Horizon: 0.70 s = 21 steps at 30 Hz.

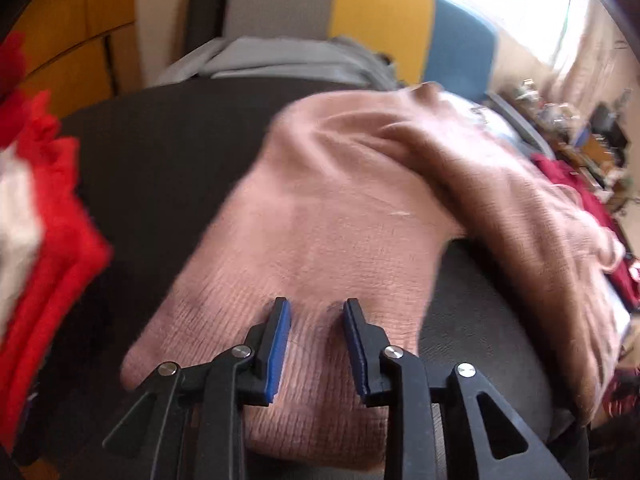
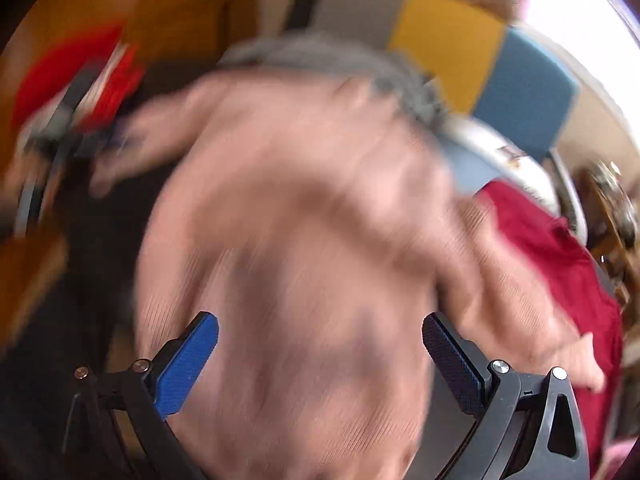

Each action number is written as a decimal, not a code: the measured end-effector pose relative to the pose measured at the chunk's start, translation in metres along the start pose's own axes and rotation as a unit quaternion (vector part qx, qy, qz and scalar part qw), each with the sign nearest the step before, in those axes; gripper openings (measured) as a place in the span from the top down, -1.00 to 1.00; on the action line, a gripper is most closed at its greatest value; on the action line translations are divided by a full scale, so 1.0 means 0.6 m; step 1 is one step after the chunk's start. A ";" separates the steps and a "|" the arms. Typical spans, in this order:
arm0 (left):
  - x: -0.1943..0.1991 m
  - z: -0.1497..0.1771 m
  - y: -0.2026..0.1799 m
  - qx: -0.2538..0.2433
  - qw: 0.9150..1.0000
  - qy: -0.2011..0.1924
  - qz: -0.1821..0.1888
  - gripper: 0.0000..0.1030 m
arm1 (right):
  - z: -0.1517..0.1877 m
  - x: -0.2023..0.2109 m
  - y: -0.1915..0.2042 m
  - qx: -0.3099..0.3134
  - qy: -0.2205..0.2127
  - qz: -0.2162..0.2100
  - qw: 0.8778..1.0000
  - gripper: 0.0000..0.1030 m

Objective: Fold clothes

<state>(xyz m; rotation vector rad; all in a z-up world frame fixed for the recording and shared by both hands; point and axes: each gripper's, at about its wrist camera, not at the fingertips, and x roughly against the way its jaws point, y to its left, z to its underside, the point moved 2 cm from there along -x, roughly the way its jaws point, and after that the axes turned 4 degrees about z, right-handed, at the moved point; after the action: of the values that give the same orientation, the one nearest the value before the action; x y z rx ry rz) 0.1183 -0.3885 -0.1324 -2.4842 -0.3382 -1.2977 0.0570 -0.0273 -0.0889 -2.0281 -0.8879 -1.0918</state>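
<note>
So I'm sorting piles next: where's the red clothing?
In the left wrist view the red clothing lies at the left edge, on the dark surface left of the pink sweater.

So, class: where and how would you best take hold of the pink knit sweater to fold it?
Probably by the ribbed hem end of the pink knit sweater, coming down from above: it lies flat on the dark surface, directly under the open left gripper.

A home: colour-block sofa, wooden cupboard, curtained window
</note>
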 end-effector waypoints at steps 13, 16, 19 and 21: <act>0.063 0.001 0.038 0.101 0.995 -0.024 -0.011 0.45 | -0.020 0.018 0.170 0.085 -0.084 0.081 0.990 -1.00; 0.053 0.029 0.007 0.058 0.998 -0.022 0.000 0.45 | -0.009 -0.031 0.195 0.102 -0.048 0.082 0.990 -0.95; 0.051 0.048 -0.023 0.011 0.999 -0.038 -0.016 0.40 | 0.003 -0.031 0.193 0.064 -0.049 0.037 0.996 -0.80; 0.045 0.044 -0.029 -0.012 0.999 -0.038 -0.031 0.36 | 0.007 -0.021 0.197 0.064 -0.051 0.026 0.996 -0.55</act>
<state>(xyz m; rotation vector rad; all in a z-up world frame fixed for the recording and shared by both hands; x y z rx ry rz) 0.1473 -0.3608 -0.1217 -2.5677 -0.4245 -1.2389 0.1480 -0.0922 -0.1290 -2.0033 -0.9279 -0.8876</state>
